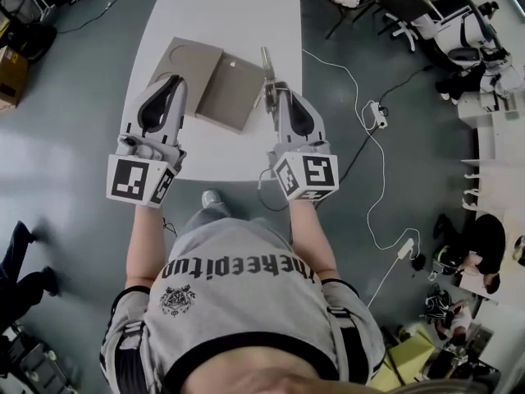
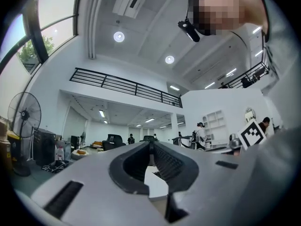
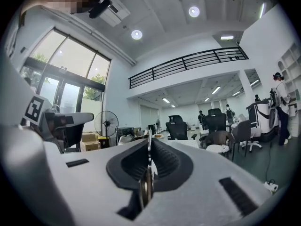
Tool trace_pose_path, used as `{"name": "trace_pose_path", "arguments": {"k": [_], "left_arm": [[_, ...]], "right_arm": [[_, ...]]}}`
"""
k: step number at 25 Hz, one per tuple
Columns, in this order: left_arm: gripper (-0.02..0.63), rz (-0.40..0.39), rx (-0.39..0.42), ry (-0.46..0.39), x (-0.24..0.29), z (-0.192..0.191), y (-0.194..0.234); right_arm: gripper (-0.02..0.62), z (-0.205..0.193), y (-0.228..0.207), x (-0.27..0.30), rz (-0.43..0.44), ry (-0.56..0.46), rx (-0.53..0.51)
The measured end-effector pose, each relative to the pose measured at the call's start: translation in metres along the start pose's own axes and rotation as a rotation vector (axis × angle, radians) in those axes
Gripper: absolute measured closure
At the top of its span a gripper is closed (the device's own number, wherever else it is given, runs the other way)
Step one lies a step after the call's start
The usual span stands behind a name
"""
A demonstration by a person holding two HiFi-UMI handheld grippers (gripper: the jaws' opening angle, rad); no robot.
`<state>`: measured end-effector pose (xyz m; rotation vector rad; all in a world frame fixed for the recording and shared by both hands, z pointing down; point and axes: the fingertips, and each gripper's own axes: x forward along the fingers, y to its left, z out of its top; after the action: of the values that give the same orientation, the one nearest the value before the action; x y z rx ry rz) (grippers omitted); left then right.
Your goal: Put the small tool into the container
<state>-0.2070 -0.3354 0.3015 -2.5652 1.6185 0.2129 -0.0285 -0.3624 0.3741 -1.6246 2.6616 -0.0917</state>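
My right gripper (image 1: 275,87) is shut on the small tool (image 1: 266,60), a thin metal piece that sticks out past the jaw tips over the white table (image 1: 230,6). In the right gripper view the tool (image 3: 148,173) shows edge-on, clamped between the black pads. Two flat tan box parts lie side by side on the table: one with a round recess (image 1: 185,64) and a plainer one (image 1: 232,93) just left of the tool. My left gripper (image 1: 174,80) hovers over the recessed part. Its jaws meet at the tips (image 2: 151,145) with nothing held between them.
The table's near edge runs just under both grippers. A white cable and power strip (image 1: 373,113) lie on the grey floor to the right. Office chairs (image 1: 406,11) stand at the far right, and a standing fan (image 3: 107,122) at the left.
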Motion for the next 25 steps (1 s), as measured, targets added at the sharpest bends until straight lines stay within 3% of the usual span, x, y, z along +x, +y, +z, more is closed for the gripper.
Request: {"name": "trace_pose_path", "arguments": {"k": [6, 15, 25], "left_arm": [[0.592, -0.038, -0.031, 0.022, 0.015, -0.021, 0.021], [0.592, -0.050, -0.071, 0.054, 0.022, -0.048, 0.049], [0.592, -0.036, -0.085, 0.093, 0.022, -0.061, 0.067]], "right_arm": [[0.592, -0.044, 0.001, 0.038, -0.024, 0.115, 0.035], [0.592, -0.122, 0.006, 0.083, -0.050, 0.295, 0.047], [0.592, -0.183, -0.006, 0.117, -0.087, 0.448, 0.059]]}}
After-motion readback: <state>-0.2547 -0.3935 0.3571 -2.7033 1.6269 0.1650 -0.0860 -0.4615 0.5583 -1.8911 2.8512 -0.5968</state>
